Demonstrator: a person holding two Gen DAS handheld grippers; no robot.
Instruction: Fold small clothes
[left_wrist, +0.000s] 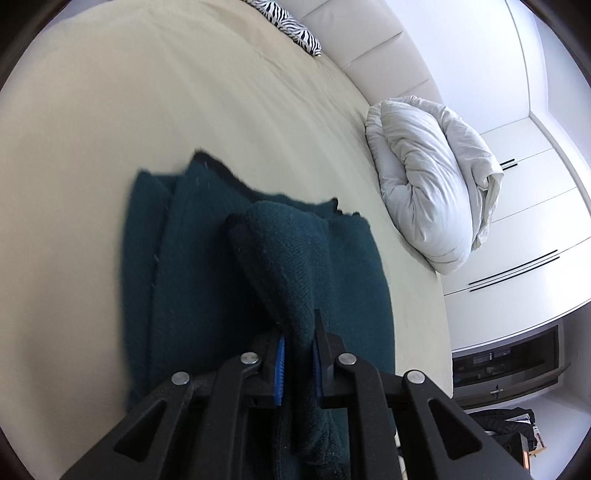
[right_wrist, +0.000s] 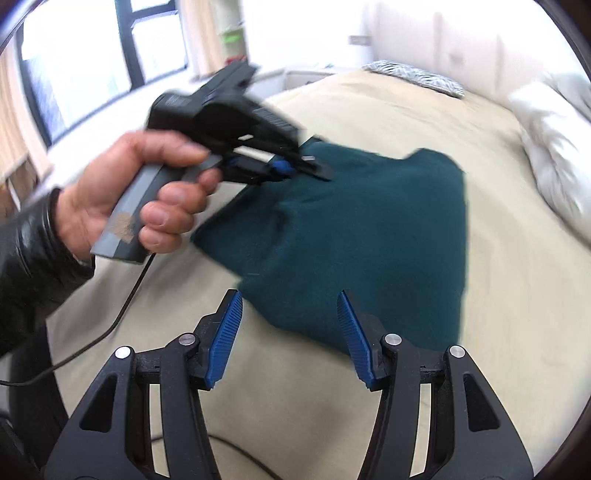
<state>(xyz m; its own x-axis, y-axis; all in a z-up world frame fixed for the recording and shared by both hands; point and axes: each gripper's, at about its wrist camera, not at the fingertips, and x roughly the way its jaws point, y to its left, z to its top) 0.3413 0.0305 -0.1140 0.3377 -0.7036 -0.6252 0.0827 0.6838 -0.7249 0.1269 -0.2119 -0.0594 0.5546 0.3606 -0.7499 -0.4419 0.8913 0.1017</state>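
Observation:
A dark teal knit garment (right_wrist: 369, 236) lies partly folded on the beige bed sheet (right_wrist: 517, 295). In the left wrist view my left gripper (left_wrist: 298, 363) is shut on a raised fold of that teal garment (left_wrist: 207, 258), the blue pads pinching the cloth from both sides. The right wrist view shows the same left gripper (right_wrist: 295, 168) held by a hand (right_wrist: 147, 192) at the garment's far left corner. My right gripper (right_wrist: 290, 325) stands open just above the garment's near edge, with nothing pressed between its blue pads (right_wrist: 225, 332).
A rolled white duvet (left_wrist: 432, 188) lies at the bed's right side, and a zebra-print pillow (left_wrist: 291, 26) sits by the padded headboard (left_wrist: 369, 48). White wardrobes (left_wrist: 535, 221) stand past the bed. A black cable (right_wrist: 122, 306) trails over the sheet on the left.

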